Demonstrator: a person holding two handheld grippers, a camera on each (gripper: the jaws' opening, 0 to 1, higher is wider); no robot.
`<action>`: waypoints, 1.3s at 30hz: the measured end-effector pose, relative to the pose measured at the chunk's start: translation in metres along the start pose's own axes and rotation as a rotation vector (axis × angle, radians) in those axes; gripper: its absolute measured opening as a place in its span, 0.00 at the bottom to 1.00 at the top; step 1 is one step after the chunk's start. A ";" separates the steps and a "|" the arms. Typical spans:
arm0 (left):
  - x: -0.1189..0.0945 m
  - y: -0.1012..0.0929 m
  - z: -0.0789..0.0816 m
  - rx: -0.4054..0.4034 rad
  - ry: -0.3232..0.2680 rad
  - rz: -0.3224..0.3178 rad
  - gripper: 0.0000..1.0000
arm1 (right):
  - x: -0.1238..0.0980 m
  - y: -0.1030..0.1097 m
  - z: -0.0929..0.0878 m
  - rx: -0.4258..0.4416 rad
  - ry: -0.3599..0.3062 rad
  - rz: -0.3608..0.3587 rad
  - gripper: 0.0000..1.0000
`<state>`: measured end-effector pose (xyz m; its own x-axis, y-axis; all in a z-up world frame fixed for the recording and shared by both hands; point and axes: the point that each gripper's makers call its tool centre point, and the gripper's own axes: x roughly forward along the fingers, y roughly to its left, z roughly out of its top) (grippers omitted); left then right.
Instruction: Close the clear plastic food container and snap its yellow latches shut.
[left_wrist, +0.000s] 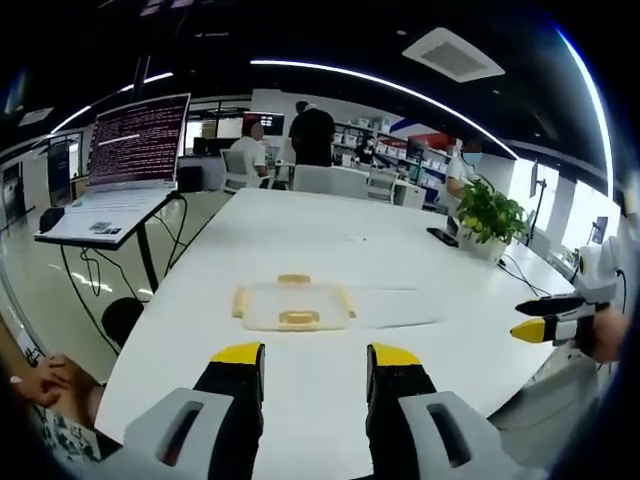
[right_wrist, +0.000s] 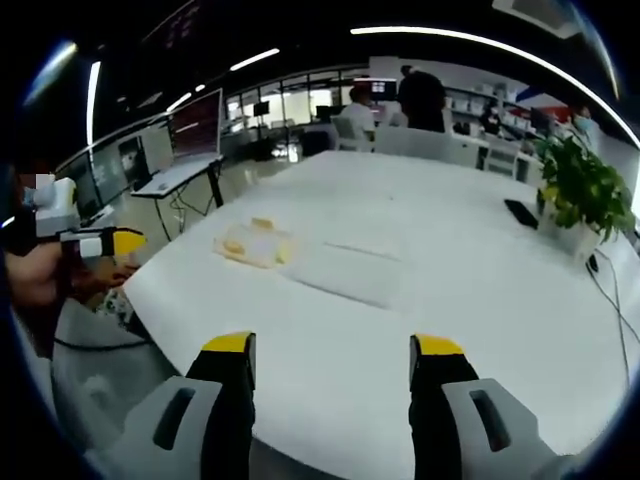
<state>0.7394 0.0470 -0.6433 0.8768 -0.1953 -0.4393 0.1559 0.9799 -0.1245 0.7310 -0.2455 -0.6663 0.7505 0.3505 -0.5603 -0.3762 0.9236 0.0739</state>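
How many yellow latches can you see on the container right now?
3 clearly in the left gripper view: near latch, far latch, left-end latch. A fourth may sit at the right end; too faint to confirm.

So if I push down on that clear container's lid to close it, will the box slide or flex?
Probably slides: the clear plastic food container looks shallow, empty and light on the smooth white table. Its thin lid may flex. Steadying with one gripper seems wise.

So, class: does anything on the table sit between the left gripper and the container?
No. Bare white table separates the open left gripper from the container; the plant stands far off to the side.
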 end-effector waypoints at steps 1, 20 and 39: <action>0.001 0.000 0.000 0.000 0.000 0.000 0.34 | 0.001 0.000 0.000 0.000 0.000 0.001 0.59; 0.032 0.031 0.005 0.014 0.022 0.016 0.34 | 0.041 0.008 0.018 -0.040 0.035 0.065 0.58; 0.078 0.039 0.025 0.046 0.025 -0.040 0.35 | 0.086 0.018 0.054 -0.085 0.022 0.121 0.58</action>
<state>0.8256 0.0713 -0.6606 0.8581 -0.2346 -0.4567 0.2117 0.9721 -0.1015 0.8183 -0.1901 -0.6685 0.6852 0.4537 -0.5698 -0.5084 0.8581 0.0719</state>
